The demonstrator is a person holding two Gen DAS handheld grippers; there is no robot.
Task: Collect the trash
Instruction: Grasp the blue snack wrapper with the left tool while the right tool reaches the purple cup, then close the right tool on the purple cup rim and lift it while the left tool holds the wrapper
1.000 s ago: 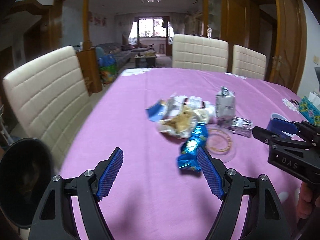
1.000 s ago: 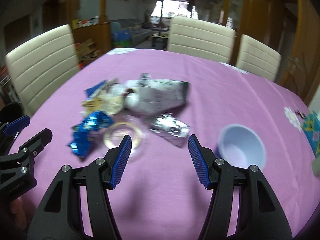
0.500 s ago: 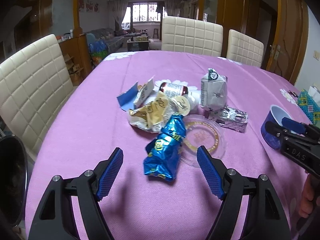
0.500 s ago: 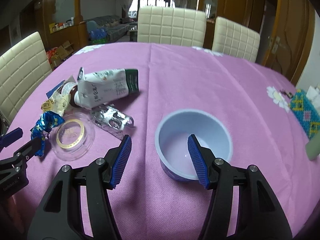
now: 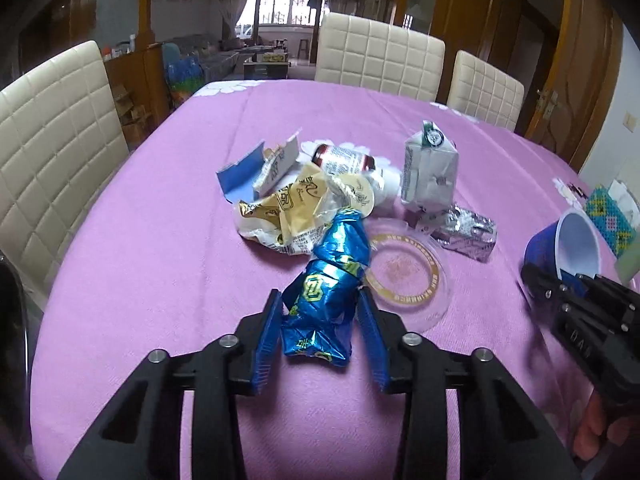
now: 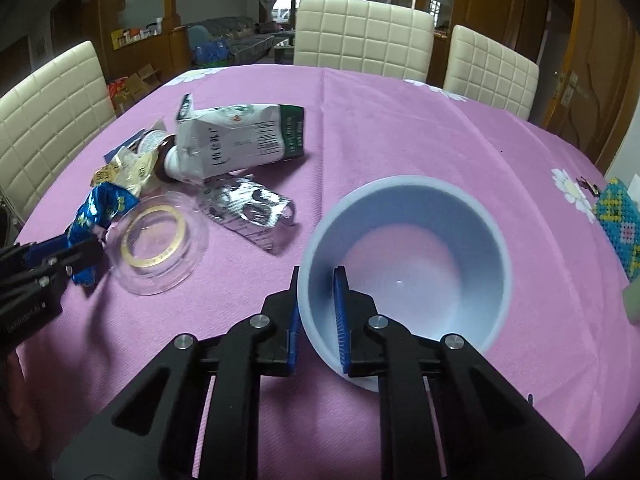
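Two grips have just closed at once, and either could fail. My left gripper has its jaws drawn in on the blue wrapper, pads pressing its crumpled near end, which lies on the purple tabletop at 6 o'clock from the rest of the trash. My right gripper has just clamped together on the near wall of the blue bowl, one pad inside, one outside, at the rim's 8 o'clock.

The wrapper is slick foil and mostly air, I judge; it may crush further and slide out when I lift. Its far end touches the gold wrapper at 12 o'clock and overlaps the clear lid at 2 o'clock, so either might be dragged along or flicked off the pile.

The bowl is pinched on one side only. It already looks tipped, and I expect it could swing or twist between the pads, making it a poor target for dropping trash into. The silver foil pack and milk carton sit at its 10 o'clock, near enough to be knocked.
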